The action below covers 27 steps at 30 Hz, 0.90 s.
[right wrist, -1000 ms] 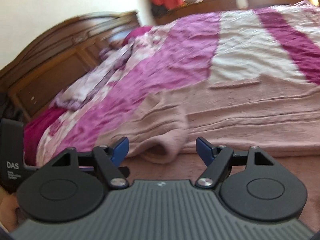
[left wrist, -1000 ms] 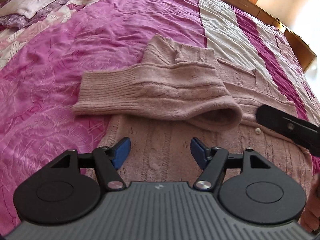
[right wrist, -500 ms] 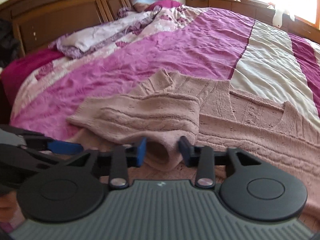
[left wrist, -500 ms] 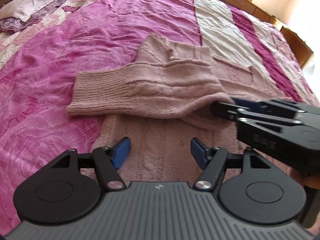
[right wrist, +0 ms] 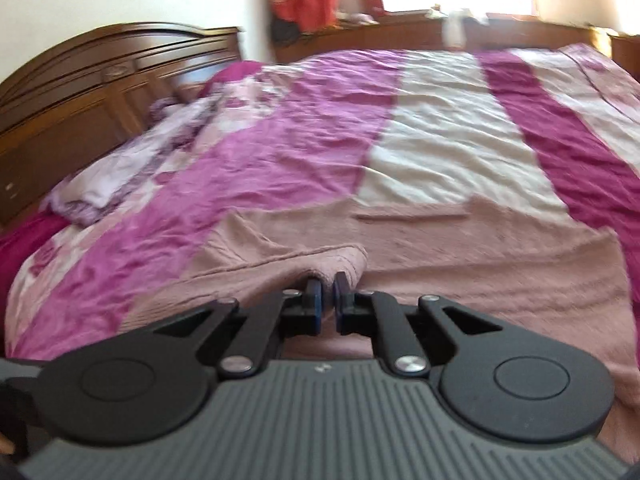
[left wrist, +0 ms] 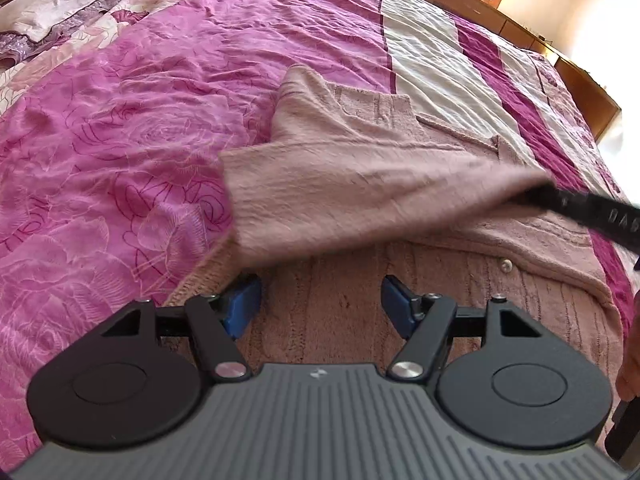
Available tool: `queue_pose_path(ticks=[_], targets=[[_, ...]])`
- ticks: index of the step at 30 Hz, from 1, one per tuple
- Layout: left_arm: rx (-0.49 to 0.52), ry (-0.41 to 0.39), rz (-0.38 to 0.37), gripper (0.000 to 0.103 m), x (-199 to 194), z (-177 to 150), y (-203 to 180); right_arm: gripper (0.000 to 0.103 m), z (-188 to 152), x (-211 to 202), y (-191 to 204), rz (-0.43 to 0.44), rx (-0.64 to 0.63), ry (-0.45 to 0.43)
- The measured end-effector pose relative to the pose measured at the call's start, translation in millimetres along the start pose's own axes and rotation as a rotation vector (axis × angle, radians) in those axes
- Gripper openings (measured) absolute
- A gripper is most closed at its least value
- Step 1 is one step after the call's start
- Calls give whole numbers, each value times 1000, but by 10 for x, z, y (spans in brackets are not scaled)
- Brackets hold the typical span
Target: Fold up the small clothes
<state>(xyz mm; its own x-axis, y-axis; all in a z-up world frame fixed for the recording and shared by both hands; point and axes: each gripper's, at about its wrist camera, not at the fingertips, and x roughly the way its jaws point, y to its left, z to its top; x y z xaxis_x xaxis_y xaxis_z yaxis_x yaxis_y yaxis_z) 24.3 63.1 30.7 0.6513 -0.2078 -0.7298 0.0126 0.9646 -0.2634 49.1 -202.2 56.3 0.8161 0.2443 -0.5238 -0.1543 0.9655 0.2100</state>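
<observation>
While the right gripper (right wrist: pixel 327 294) pinches the pink cardigan's sleeve (left wrist: pixel 360 200) with fingers closed, left gripper (left wrist: pixel 320 306) fingers wide apart, empty, above cardigan (left wrist: pixel 520 300) on bed (left wrist: pixel 120 140).

The cardigan (left wrist: pixel 400 320) lies spread on the bed (left wrist: pixel 120 160) under and ahead of the left gripper (left wrist: pixel 320 306). Its sleeve (left wrist: pixel 360 196) stretches from ahead-left across to the right gripper (right wrist: pixel 327 300), ahead-right. A crumpled sheet (right wrist: pixel 120 176) lies far left by the headboard (right wrist: pixel 80 92).

Two close wrist views, shared sweater (left wrist: pixel 360 184)
</observation>
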Motion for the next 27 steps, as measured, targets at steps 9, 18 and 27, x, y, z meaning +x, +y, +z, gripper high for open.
queue_pose_path(ticks=[9, 18, 27], targets=[[38, -12, 4, 73, 27, -17, -9, 43, -122, 21, -103, -5, -2, 145], [33, -7, -20, 73, -137, -87, 129, 55, 107, -85, 450, 196, -165, 121], [100, 18, -41, 73, -271, -270, 256, 55, 6, 501, 1045, 323, -135, 336]])
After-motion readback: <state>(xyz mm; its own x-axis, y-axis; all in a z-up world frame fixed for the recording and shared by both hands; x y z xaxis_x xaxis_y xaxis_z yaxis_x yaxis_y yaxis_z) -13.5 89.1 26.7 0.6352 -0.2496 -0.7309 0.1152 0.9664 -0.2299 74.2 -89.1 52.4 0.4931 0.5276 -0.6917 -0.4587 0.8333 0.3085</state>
